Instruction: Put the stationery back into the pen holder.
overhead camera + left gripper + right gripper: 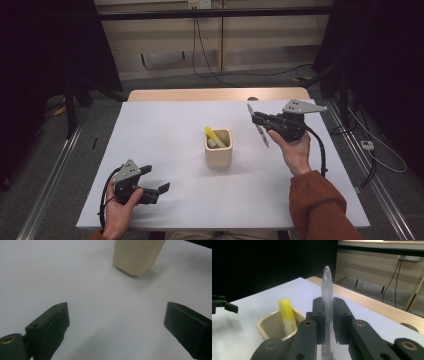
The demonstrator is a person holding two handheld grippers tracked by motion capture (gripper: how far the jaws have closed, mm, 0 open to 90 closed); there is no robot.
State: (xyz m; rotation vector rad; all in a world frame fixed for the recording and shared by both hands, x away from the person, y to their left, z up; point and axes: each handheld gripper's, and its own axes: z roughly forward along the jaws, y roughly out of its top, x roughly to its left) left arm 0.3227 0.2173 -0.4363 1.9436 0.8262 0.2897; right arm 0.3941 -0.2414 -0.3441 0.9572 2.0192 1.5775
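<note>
One beige cup [218, 148] stands on the tabletop [165, 130]. One yellow marker [214, 135] sits in it. There is one clear pen [259, 127] and two tools.

A clear pen [327, 305] with a frosted cap is clamped across its middle, raised above the counter right of a cream square cup [218, 148] holding 1 yellow marker [214, 136].

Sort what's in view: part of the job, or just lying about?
In the job:
- clear plastic pen, clamped in right claw
- beige square holder cup
- yellow highlighter marker inside it

Lying about:
- black cables on floor
- idle left claw, open
</note>
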